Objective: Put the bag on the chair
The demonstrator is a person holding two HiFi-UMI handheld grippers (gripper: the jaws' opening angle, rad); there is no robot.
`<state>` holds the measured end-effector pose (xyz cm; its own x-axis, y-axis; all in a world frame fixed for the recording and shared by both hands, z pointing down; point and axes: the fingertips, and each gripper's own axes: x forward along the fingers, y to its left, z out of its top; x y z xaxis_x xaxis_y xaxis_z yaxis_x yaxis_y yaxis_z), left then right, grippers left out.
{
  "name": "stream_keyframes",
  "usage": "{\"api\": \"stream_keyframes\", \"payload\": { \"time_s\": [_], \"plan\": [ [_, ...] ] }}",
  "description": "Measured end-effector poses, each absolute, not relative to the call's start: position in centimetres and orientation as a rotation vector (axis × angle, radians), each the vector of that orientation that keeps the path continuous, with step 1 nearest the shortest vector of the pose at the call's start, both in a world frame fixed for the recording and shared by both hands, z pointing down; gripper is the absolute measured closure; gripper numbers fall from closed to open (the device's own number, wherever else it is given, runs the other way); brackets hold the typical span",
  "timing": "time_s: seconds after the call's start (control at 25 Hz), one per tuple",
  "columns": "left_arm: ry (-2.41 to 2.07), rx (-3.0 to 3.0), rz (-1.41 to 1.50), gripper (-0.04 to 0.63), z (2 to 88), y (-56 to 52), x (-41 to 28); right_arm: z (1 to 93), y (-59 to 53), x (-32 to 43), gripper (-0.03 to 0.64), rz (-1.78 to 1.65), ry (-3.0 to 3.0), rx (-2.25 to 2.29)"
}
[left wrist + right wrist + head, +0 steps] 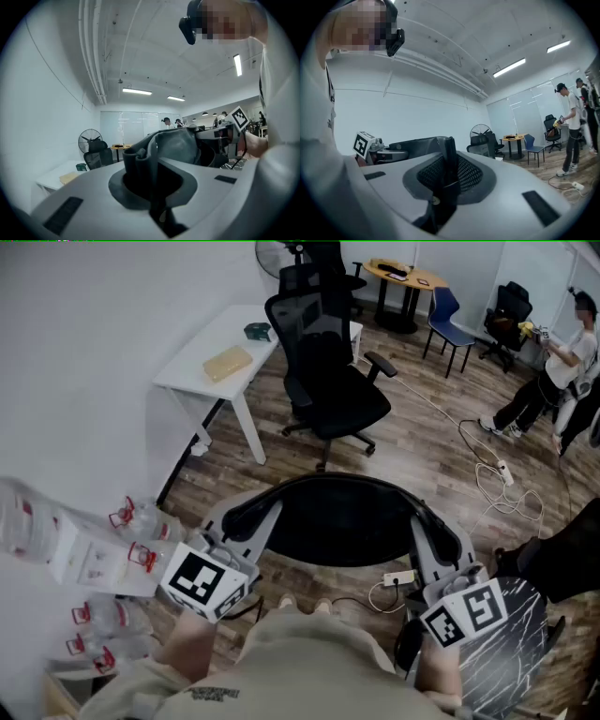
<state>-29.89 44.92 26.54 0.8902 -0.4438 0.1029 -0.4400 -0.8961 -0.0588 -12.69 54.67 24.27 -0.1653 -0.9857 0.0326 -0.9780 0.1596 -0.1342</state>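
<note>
Above wood floor (422, 456), blk bag (342, 521) hangs stretched wide, oval-shaped.

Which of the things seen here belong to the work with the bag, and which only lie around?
Belong to the job: black bag, left gripper and right gripper shut on it, black office chair.
Just lying about: white table, yellowish box, water bottles, power strip, blue chair.

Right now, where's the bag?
Head view, low centre: the bag is held up between the left gripper and right gripper, short of the black office chair by the white table.
</note>
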Motion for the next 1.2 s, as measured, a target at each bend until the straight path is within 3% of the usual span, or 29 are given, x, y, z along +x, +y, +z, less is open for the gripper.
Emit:
{"api": "stream_keyframes", "payload": {
  "time_s": [1.2],
  "plan": [
    [0.670,-3.001,-0.217,0.559,26.5,45.4,-25.5,24.8,55.5,-8.5,0.541,-0.205,2.317,-2.000]
  ]
}}
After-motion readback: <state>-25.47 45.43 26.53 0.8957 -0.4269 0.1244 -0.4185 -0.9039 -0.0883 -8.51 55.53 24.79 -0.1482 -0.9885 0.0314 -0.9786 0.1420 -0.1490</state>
